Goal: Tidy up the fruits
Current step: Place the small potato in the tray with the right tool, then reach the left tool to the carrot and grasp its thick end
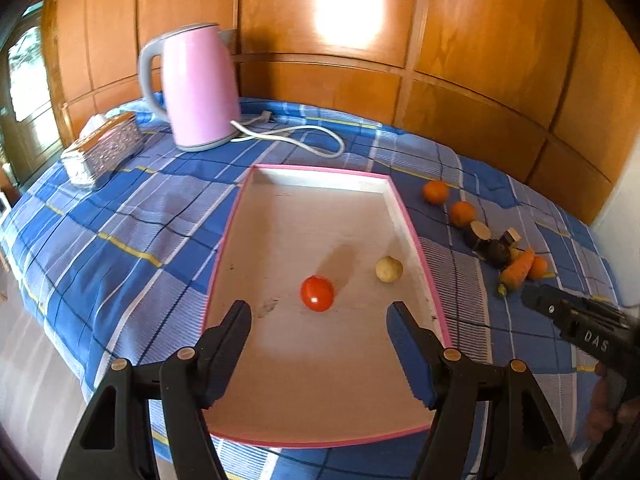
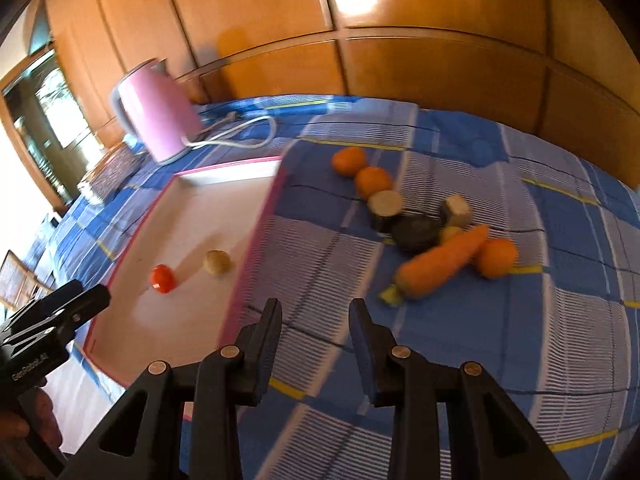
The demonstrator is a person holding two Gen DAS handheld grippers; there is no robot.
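A white tray with a pink rim lies on the blue checked cloth. In it are a red tomato and a pale round potato. My left gripper hovers open over the tray's near half, empty, the tomato just beyond its tips. Right of the tray lie oranges, a carrot, a dark round fruit and cut dark-skinned pieces. My right gripper hangs above the cloth short of the carrot, its jaws narrowly apart and empty.
A pink kettle with a white cord stands behind the tray. A patterned tissue box sits at the far left. Wooden panelling backs the table. The table's edge drops off at the left.
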